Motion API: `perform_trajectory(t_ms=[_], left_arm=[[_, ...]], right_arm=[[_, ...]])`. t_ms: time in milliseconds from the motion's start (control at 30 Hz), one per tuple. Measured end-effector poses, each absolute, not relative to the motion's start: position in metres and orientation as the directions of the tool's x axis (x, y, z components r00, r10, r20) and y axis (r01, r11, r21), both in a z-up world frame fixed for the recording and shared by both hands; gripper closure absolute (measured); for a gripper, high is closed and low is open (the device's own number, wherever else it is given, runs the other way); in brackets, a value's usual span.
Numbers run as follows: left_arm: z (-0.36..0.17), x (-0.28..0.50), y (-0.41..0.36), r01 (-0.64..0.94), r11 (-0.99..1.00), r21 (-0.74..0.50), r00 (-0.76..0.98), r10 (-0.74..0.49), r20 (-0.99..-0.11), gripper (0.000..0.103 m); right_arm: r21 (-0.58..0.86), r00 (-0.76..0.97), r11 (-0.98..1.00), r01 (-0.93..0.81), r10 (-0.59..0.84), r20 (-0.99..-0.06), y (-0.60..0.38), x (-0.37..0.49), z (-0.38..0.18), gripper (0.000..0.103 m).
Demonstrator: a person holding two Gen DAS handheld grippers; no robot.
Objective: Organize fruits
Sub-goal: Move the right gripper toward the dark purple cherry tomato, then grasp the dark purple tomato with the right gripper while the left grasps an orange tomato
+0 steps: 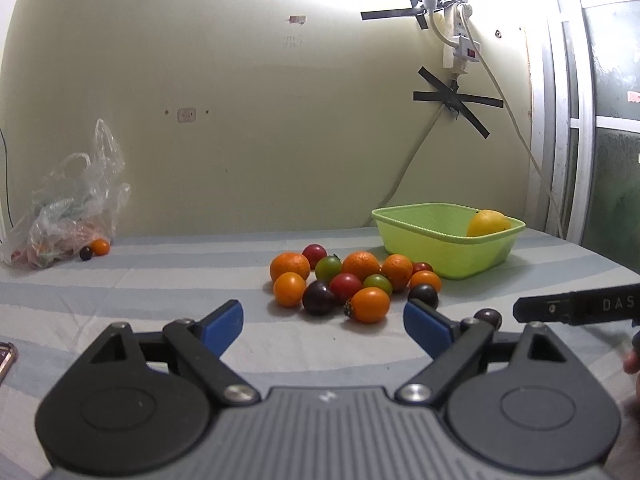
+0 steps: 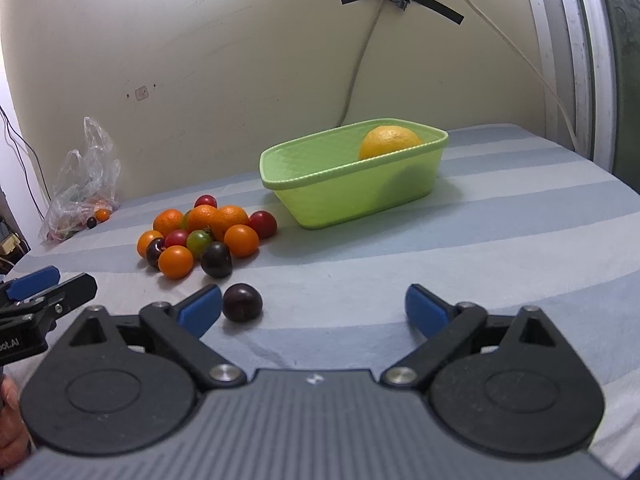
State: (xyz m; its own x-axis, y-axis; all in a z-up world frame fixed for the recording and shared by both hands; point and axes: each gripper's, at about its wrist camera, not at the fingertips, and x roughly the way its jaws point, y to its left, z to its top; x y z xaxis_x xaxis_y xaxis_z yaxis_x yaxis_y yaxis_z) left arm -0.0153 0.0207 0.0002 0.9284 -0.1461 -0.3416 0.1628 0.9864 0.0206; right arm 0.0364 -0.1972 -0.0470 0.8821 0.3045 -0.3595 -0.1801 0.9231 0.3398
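Fruits (image 2: pixel 204 236): orange, red, green, dark purple, heaped just left of green basket (image 2: pixel 352 196).
Left tool (image 1: pixel 323 320): wide open, empty.
Right tool (image 2: pixel 313 308): wide open, empty.

Ahead of the left claw (image 1: pixel 323 322), bare striped tabletop (image 1: pixel 160 280) runs clear up to the fruit pile (image 1: pixel 352 284), which blocks the way at 12 to 1 o'clock. Behind the pile at 1 o'clock stands the green tub (image 1: pixel 448 240), holding a yellow fruit (image 1: pixel 489 222). At 10 o'clock a plastic bag (image 1: pixel 72 208) sits against the wall, with open cloth between it and the pile. The right claw (image 2: pixel 313 305) has a lone dark plum (image 2: pixel 242 303) just inside its left finger; the rest of its span is free. From there open tabletop reaches the tub at 12 o'clock, and the lane at 2 o'clock is bare.
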Motion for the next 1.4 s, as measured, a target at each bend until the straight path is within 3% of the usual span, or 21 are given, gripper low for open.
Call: perform_trajectory(t_ms=[433,667,1033,1267,1400], left_arm=[[0.002,-0.024,0.021,0.141,0.989,0.049,0.952,-0.121,-0.281,0.0],[0.003,-0.028,0.022,0.068,0.995,0.071,0.967,-0.048,-0.248,0.0],[0.001,-0.022,0.016,-0.041,0.986,0.159,0.958,0.084,-0.273,0.0],[0.0,-0.011,0.024,0.049,0.992,0.113,0.936,-0.007,-0.351,0.0],[0.003,-0.001,0.018,0.23,0.97,0.075,0.891,-0.179,-0.418,0.0]], right_arm=[[0.32,0.898,0.93,-0.179,0.288,-0.334,-0.195,0.03,-0.046,0.01],[0.297,0.902,0.938,-0.181,0.279,-0.33,-0.192,0.028,-0.045,0.016],[0.286,0.891,0.934,-0.216,0.308,-0.334,-0.191,0.028,-0.045,0.031],[0.25,0.86,0.922,-0.297,0.372,-0.35,-0.182,0.031,-0.043,0.042],[0.188,0.832,0.914,-0.36,0.405,-0.379,-0.169,0.038,-0.041,0.051]])
